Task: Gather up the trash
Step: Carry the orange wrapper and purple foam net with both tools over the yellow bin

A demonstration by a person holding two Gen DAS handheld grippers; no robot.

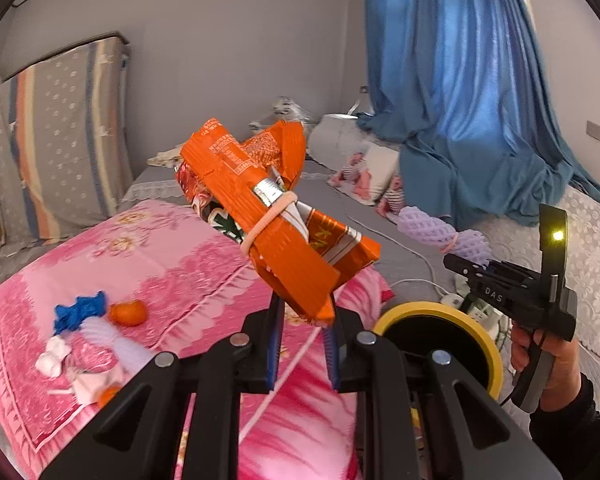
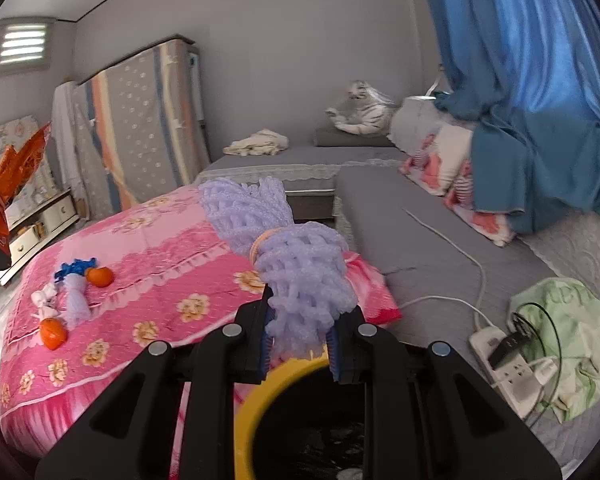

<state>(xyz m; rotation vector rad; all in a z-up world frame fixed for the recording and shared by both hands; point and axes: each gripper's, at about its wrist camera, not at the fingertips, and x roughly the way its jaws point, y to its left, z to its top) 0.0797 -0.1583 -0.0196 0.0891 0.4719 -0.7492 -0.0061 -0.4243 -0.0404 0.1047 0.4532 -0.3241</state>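
Left gripper clamped on orange snack bag. Right gripper squeezing purple foam net, both above yellow-rimmed bin near pink bed.

Orange snack wrapper with white print and silver inner foil, bound by a pale peach rubber band. Lilac foam net, open mesh. Pink bedspread with yellow-and-white flowers. Yellow rim on a black bin. Vivid blue curtain. Grey mattress cover. Orange tangerines. Striped grey, blue, orange upright mattress, white-dotted.
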